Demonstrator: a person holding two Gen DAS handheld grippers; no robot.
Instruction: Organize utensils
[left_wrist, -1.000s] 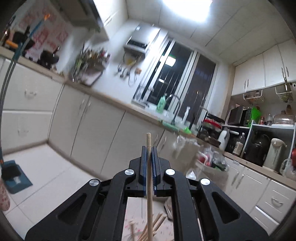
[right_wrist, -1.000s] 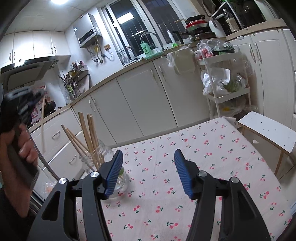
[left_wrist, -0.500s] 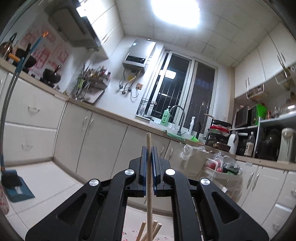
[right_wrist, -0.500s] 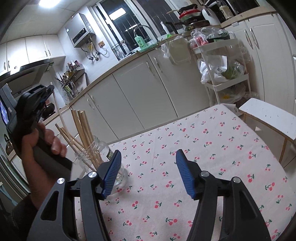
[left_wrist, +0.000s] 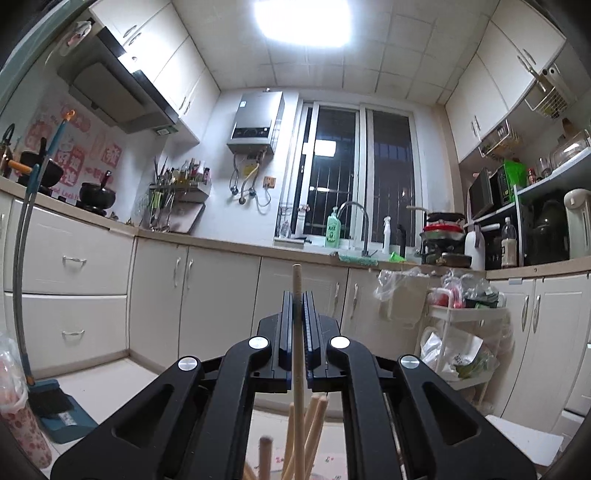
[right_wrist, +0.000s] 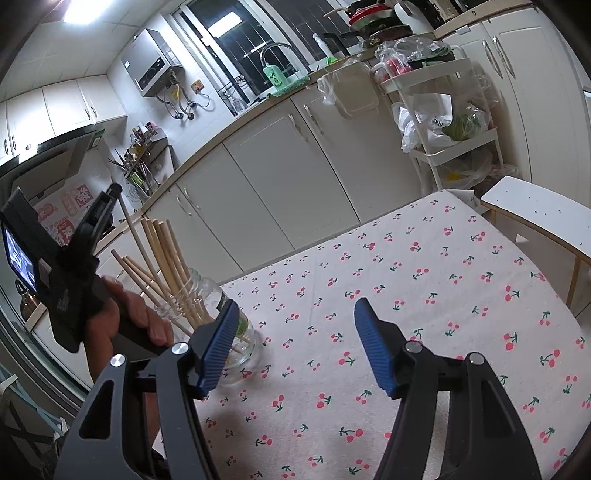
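My left gripper is shut on a wooden chopstick held upright, its lower end among other chopsticks below. In the right wrist view the left gripper holds that chopstick over a clear glass jar with several wooden chopsticks standing in it, at the table's left edge. My right gripper is open and empty, low over the cherry-print tablecloth, just right of the jar.
A white stool stands at the table's right edge. A white trolley with bags stands by the cabinets. A broom and dustpan lean at the left on the floor.
My left gripper has levelled out and lowered the chopstick toward the jar. My right gripper moved slightly closer to the jar and stayed open.
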